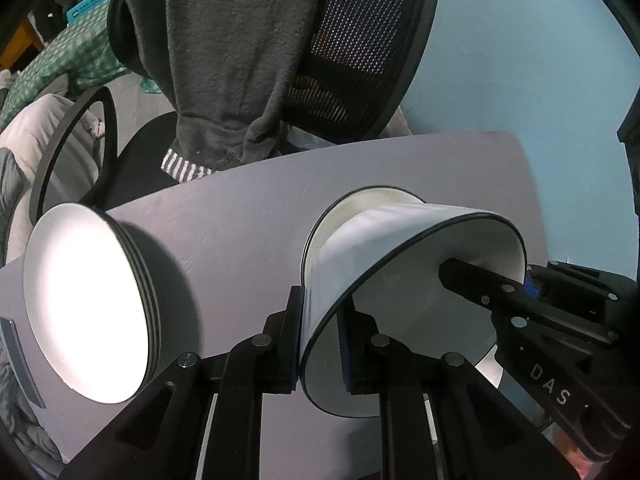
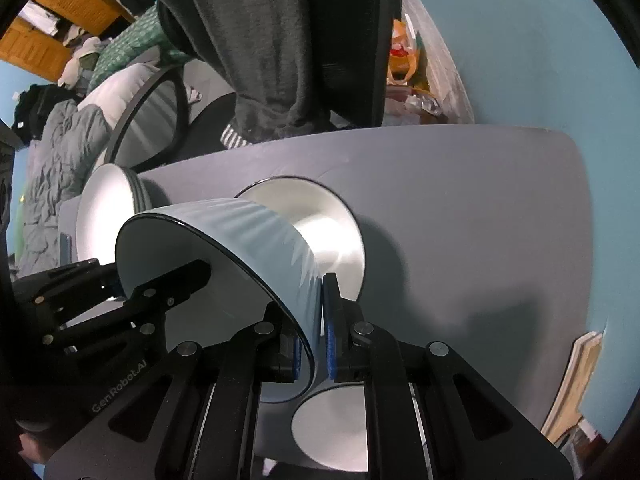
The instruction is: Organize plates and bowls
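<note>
The grey flat table top [image 1: 248,216] carries all the dishes, and behind its far edge stands a black mesh office chair [image 1: 360,52] with a dark grey fleece garment [image 1: 224,60] hanging over it. At the far left of the table is a stack of white round plates with dark rims [image 1: 88,304]. Near the middle, a white ceramic bowl with a thin dark rim [image 2: 320,224] sits on the table. Above and in front of it is the pale blue ribbed bowl with a black rim [image 1: 384,248], lifted and tilted, not touching the table. A third white dish [image 2: 336,428] is partly visible at the near edge, under the right gripper.

Both claws hold this blue bowl by its wall. The left gripper [image 1: 320,344] is closed narrow on the rim, one finger outside and one inside. The right gripper [image 2: 314,344] pinches the opposite side of the rim in the same way.

I judge the step is to nest the blue bowl into the white bowl. To do it well, both grippers should level the bowl first, bring it centred over the white one, go down slowly, and release only when it is seated
</note>
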